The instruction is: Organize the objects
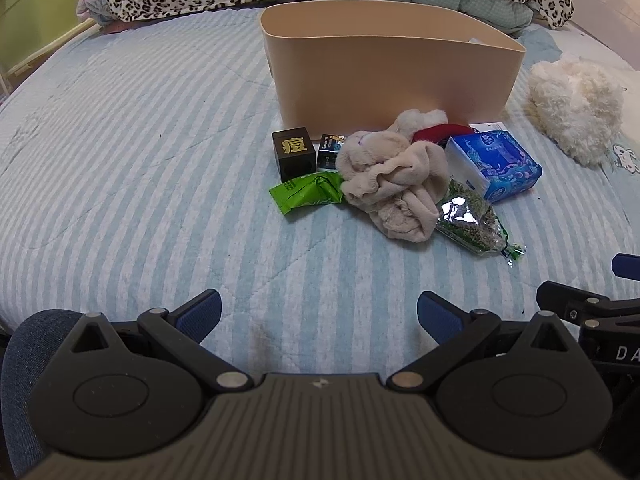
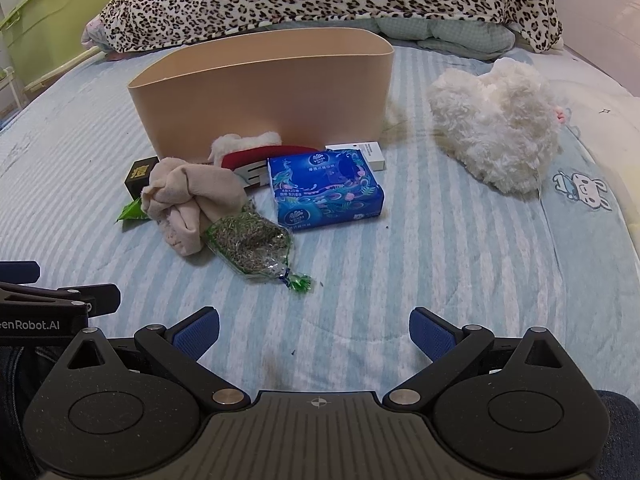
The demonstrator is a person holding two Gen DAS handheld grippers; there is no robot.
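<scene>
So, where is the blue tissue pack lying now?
The blue tissue pack lies on the striped bedcover, in front of the beige bin, right of the crumpled beige cloth.

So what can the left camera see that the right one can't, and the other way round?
Only the left view shows the small dark blue box beside the black box, and the whole green packet. Only the right view shows the white box clearly and the rabbit print. Both show the beige bin, beige cloth, blue tissue pack, herb bag and white plush.

Even, soft indoor light; faint shadows; sharp centre; strong fisheye bending, dark corners.
</scene>
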